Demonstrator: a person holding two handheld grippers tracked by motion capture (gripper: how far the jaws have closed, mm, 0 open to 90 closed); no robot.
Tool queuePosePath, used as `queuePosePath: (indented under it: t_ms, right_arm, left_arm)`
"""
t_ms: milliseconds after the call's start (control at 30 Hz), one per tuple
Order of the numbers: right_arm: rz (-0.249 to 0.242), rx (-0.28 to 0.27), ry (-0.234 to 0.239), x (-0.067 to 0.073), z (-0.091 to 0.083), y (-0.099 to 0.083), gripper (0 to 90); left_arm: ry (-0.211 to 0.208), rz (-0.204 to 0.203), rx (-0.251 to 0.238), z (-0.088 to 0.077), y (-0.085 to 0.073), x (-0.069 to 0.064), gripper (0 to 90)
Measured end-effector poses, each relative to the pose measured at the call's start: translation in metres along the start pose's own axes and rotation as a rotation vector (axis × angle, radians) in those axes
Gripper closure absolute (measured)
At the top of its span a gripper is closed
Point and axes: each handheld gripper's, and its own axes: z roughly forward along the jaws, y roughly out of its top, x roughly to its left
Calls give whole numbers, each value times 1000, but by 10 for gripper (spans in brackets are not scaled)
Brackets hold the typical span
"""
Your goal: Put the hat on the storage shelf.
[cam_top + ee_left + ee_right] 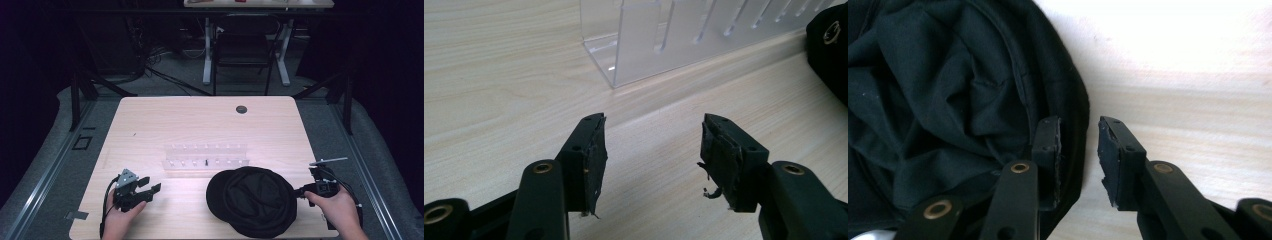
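While straddling the rim of the black cap [948, 100], right gripper [1079, 150] half spread, one jaw inside the edge, one outside, not visibly pinching. Cap lying at the table's [150, 125] near edge, just left of that gripper. Left gripper [145, 188] spread, empty, well apart.

Both black grippers, left [145, 189] and right [302, 192], had brass-ringed screw holes, frayed pads [595, 165], trailing cables, and a grey three-cornered plate [127, 177].
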Motion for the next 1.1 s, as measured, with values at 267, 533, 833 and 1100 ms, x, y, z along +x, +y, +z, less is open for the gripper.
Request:
queuePosePath:
  t_ms: [267,533,833,1100]
  right_arm:
    - [26,49,25,-2,7,-1,747]
    - [54,91,59,-6,15,-2,765]
    - [88,96,87,-8,21,0,786]
    - [70,134,100,-8,21,3,858]
  left_arm:
    - [1,0,1,0,0,0,440]
    - [-3,5,12,-1,1,0,440]
    - [-1,4,6,0,0,0,439]
    - [-1,10,8,1,0,0,440]
